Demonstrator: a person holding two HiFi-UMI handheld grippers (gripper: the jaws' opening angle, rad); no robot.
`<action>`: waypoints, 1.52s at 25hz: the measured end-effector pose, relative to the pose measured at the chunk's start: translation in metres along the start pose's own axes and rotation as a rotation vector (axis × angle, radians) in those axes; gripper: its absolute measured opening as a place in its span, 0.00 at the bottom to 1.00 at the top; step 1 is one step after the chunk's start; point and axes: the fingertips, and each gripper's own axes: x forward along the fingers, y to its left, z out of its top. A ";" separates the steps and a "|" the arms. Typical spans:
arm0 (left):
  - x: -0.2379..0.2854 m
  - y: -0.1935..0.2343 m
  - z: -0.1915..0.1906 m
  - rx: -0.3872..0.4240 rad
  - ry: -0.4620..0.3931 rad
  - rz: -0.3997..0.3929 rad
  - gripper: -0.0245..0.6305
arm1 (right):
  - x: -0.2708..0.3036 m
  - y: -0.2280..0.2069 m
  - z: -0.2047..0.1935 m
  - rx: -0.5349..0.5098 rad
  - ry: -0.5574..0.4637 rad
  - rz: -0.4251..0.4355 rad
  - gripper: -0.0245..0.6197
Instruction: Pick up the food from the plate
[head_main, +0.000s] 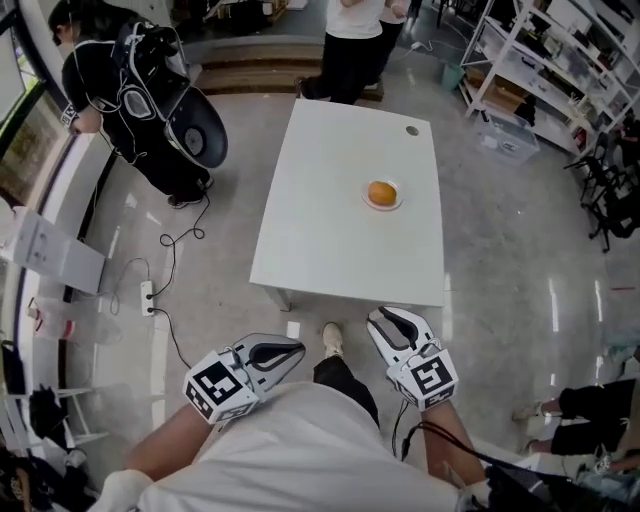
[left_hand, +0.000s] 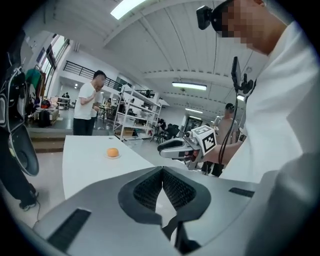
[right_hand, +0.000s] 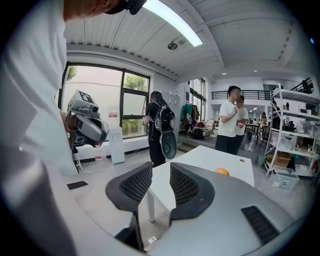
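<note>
Across the white table (head_main: 330, 200) a round orange food (head_main: 381, 192) is sitting on its small plate (head_main: 382, 207), well apart from the left tool (head_main: 298, 351), clenching on nothing, and the right tool (head_main: 386, 319), gaping slightly and empty, the food's kind proving too small to tell.

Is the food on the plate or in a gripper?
On the plate: the orange food sits on the white plate on the table; the right gripper is open and empty, the left gripper shut on nothing.
</note>
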 end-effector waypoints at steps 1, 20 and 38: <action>0.009 0.011 0.014 0.005 0.002 0.017 0.06 | 0.010 -0.023 0.004 -0.005 0.000 0.005 0.23; 0.140 0.173 0.136 -0.105 0.051 0.268 0.06 | 0.235 -0.344 -0.052 -0.213 0.199 0.168 0.49; 0.111 0.221 0.127 -0.162 0.045 0.429 0.06 | 0.327 -0.385 -0.144 -0.271 0.438 0.283 0.59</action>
